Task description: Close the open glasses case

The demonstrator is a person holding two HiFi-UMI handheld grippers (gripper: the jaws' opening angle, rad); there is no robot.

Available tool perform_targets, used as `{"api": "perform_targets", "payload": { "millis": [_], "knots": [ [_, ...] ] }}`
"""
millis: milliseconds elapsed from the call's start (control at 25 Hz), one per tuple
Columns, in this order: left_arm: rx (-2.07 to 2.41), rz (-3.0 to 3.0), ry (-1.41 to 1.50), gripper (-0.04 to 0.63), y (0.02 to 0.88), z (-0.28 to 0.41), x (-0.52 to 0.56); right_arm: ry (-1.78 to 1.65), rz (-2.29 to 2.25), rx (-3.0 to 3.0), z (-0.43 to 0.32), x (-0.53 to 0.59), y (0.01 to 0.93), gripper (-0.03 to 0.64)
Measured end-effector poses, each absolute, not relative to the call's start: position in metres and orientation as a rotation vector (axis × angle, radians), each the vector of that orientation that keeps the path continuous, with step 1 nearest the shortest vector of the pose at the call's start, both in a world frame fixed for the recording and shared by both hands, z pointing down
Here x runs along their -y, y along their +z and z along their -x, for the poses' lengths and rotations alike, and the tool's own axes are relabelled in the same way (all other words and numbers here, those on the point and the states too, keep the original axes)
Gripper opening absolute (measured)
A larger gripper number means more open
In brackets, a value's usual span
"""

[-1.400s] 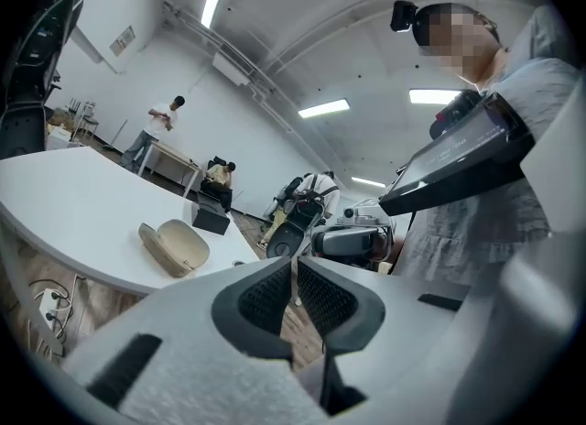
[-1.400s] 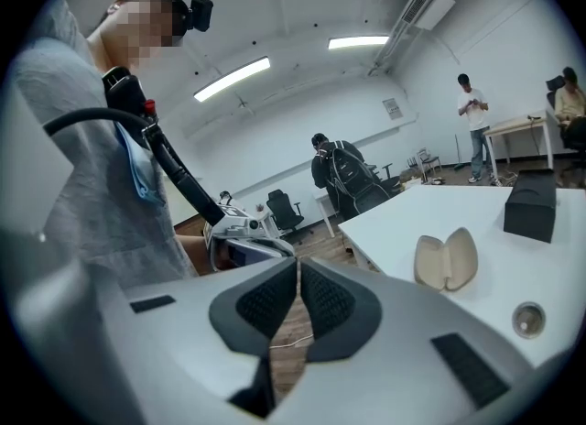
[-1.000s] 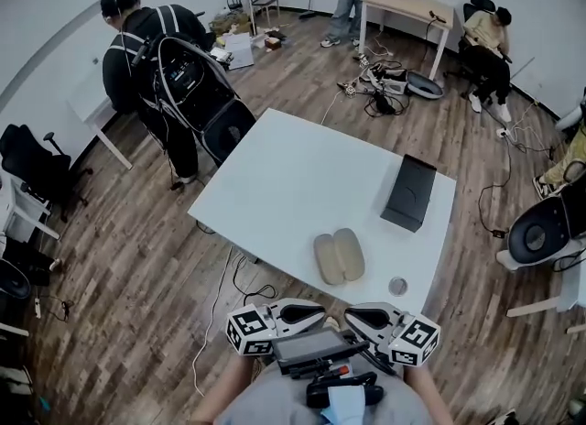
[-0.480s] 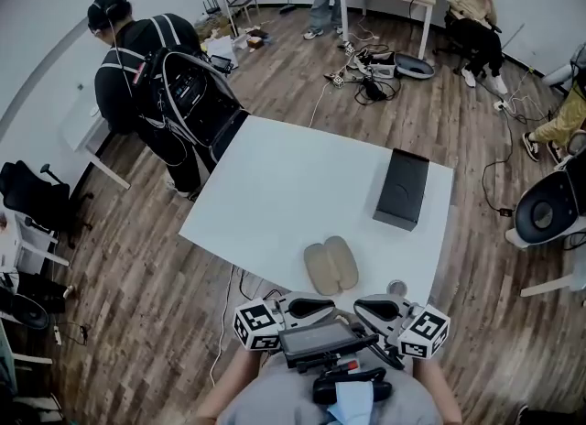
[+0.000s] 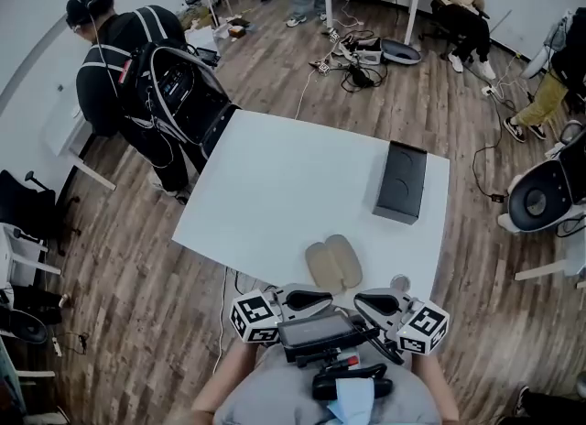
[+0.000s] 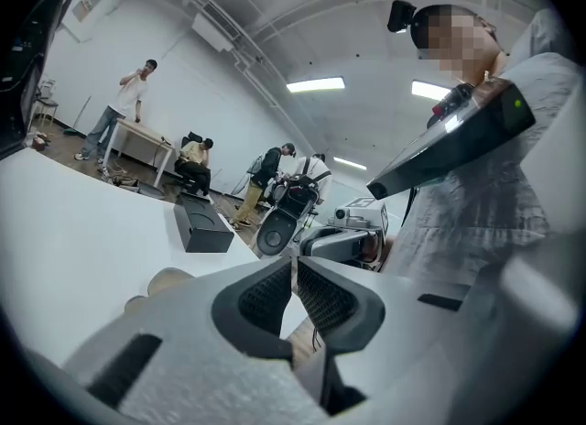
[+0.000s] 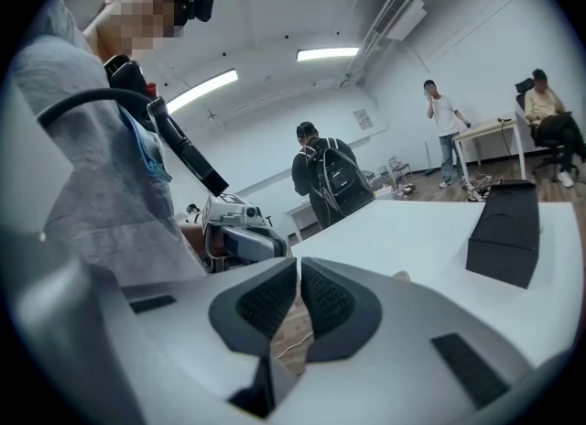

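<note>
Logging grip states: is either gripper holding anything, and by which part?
Nothing: left gripper and right gripper are shut and empty; the glasses case lies untouched.

The tabletop [image 5: 275, 185] is left bare over its left half and its middle, so broad passage is offered from the near edge and the left edge. The right edge is partly taken up by a black box [image 5: 400, 181], laid lengthwise along it. Close to the near edge the open glasses case [image 5: 334, 263] is set, and a small round object [image 5: 398, 282] is placed near the near right corner, with a bare gap between them. The far left corner is crowded by a person with a backpack [image 5: 174, 84].
</note>
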State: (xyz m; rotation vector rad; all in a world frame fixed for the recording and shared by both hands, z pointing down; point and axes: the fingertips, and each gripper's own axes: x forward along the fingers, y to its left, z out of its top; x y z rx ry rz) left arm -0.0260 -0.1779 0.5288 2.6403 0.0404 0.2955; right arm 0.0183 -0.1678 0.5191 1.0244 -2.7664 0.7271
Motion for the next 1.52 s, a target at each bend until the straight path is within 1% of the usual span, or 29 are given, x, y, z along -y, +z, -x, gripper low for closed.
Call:
{"api": "perform_targets", "payload": {
  "millis": [400,560,720,800,840,880,920,960,1040,1120,1520],
  "knots": [
    [-0.141,-2.604,0.332,0.025,0.536,0.057,0.2,0.846,-1.396,2.448,-0.035,0.199,0.561,0.035],
    [-0.18,-2.662,0.41,0.026,0.542,0.058,0.222,0.872,-1.466,2.296,-0.043,0.203,0.584,0.037],
    [-0.26,-2.837,0.659,0.026,0.561,0.036,0.27,0.898,-1.508,2.188,-0.053,0.204,0.603,0.038],
    [-0.347,-2.892,0.84,0.032,0.58,0.018,0.29,0.912,-1.512,2.139,-0.058,0.205,0.614,0.052],
    [-0.406,-2.901,0.938,0.047,0.591,0.009,0.297,0.92,-1.509,2.115,-0.059,0.206,0.619,0.072],
    [-0.472,-2.902,1.036,0.109,0.602,0.0,0.301,0.927,-1.507,2.091,-0.06,0.207,0.624,0.095],
    [-0.538,-2.901,1.132,0.168,0.615,-0.008,0.304,0.931,-1.506,2.066,-0.061,0.208,0.629,0.098],
    [-0.604,-2.899,1.226,0.182,0.627,-0.015,0.305,0.935,-1.506,2.042,-0.062,0.209,0.634,0.101],
    [-0.725,-2.881,1.386,0.186,0.65,-0.025,0.303,0.942,-1.504,1.999,-0.065,0.211,0.644,0.101],
    [-0.823,-2.857,1.485,0.186,0.667,-0.031,0.301,0.948,-1.503,1.962,-0.064,0.212,0.654,0.101],
    [-1.037,-2.833,1.698,0.183,0.702,-0.045,0.304,1.036,-1.532,1.849,-0.069,0.221,0.687,0.101]
  ]
}}
